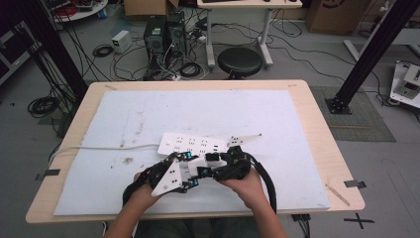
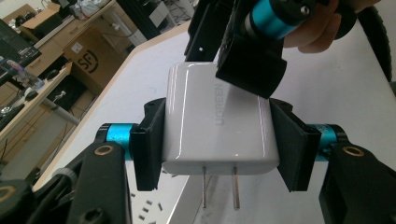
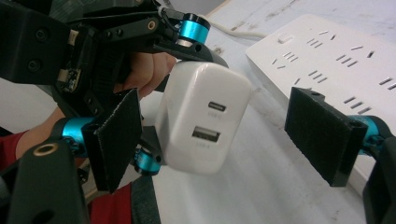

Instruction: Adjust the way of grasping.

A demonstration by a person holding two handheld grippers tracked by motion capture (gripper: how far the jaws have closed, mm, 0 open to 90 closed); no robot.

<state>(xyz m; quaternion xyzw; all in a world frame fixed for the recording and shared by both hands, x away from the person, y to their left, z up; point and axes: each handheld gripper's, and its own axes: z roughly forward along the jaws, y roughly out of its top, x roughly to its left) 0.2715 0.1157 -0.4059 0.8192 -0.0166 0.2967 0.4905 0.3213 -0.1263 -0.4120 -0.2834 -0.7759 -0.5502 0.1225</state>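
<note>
left gripper (image 2: 219, 140): both black pads press the two side faces of a white usb charger (image 2: 217, 123), so it is clamped, held in the air. in the left gripper view the charger sits centre frame, two metal prongs pointing down toward the bottom edge, logo face toward the camera.

right gripper (image 3: 233, 140): jaws wide apart, one pad at lower left of the right gripper view, the other at right. the charger hangs between them but nearer the left pad; no contact seen with either. its port face, one small oval port above one rectangular port, looks at this camera.

outward: the white power strip (image 1: 193, 145) lies on the white mat (image 1: 124, 119) just beyond both grippers in the high view, centre frame, its cord running off to the left. in the right gripper view the strip fills the upper right, sockets facing up.

judgement: prongs point downward and the strip lies ahead of and below the charger, so the left hand is the one placed to carry it over a socket row.
</note>
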